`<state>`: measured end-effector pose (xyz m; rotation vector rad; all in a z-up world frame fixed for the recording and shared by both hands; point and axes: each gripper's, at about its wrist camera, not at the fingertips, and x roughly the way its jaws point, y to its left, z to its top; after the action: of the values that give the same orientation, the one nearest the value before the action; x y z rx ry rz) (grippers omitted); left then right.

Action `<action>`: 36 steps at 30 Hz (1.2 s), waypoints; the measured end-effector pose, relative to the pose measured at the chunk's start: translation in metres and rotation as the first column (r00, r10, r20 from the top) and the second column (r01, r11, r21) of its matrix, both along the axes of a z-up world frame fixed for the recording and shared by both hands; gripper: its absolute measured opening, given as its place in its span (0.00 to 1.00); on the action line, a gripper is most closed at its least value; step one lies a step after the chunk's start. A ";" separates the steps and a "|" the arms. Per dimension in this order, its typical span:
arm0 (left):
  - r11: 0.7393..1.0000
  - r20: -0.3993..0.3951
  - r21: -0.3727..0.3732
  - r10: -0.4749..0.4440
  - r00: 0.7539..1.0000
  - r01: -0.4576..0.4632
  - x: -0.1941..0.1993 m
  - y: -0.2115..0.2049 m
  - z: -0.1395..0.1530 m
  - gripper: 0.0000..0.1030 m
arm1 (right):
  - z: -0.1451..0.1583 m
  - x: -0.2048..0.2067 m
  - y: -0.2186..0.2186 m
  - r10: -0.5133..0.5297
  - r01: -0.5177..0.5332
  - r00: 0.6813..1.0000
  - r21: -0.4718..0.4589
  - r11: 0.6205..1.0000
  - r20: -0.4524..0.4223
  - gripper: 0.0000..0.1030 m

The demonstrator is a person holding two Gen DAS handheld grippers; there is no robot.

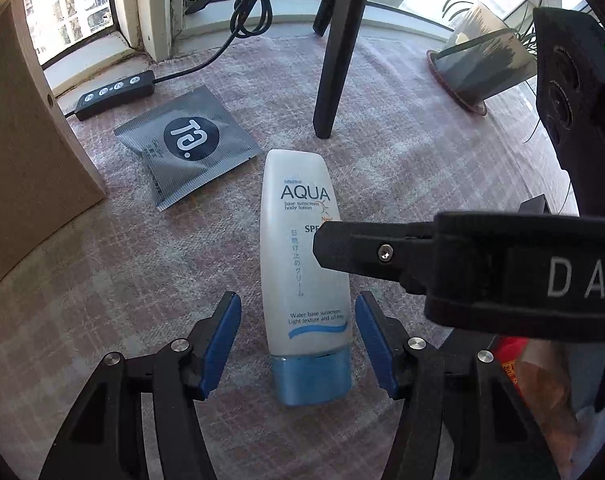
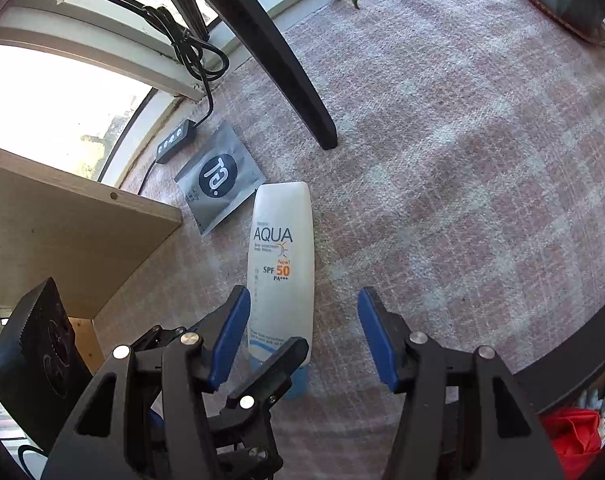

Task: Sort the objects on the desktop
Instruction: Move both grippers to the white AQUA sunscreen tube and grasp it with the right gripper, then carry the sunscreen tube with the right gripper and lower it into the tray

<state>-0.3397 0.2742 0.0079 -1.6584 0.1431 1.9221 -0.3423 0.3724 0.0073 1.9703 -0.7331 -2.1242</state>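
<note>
The sunscreen tube is lying flat on the checked cloth, cap at six o'clock, between the left gripper's parted pads, seemingly untouched. The right gripper is also gaping, empty.

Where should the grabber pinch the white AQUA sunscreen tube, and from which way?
Best guess: pinch the AQUA sunscreen tube across its two long sides, near the lower body just above the blue cap, coming down from above. It lies flat on the checked cloth, so only its sides are reachable. The left gripper already straddles that part, open, pads not touching.
</note>
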 end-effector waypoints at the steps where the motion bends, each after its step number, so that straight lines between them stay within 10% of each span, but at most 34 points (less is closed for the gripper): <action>1: 1.000 0.003 0.001 0.006 1.000 -0.006 -0.001 0.000 -0.002 0.56 | -0.002 -0.001 -0.002 0.005 -0.005 1.000 -0.002 1.000 0.002 0.54; 19: 0.999 -0.004 0.041 0.032 0.999 -0.031 0.005 0.000 0.002 0.44 | -0.009 0.011 -0.031 0.052 -0.053 0.998 -0.045 0.998 -0.027 0.37; 36: 0.995 -0.193 0.092 -0.013 0.981 0.031 0.087 0.017 0.111 0.44 | 0.105 0.089 0.019 0.028 -0.042 0.972 -0.056 0.998 -0.231 0.36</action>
<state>-0.2527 0.2910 0.1191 -1.4034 0.1432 2.0378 -0.2528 0.3915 0.1118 1.6568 -0.7058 -2.2323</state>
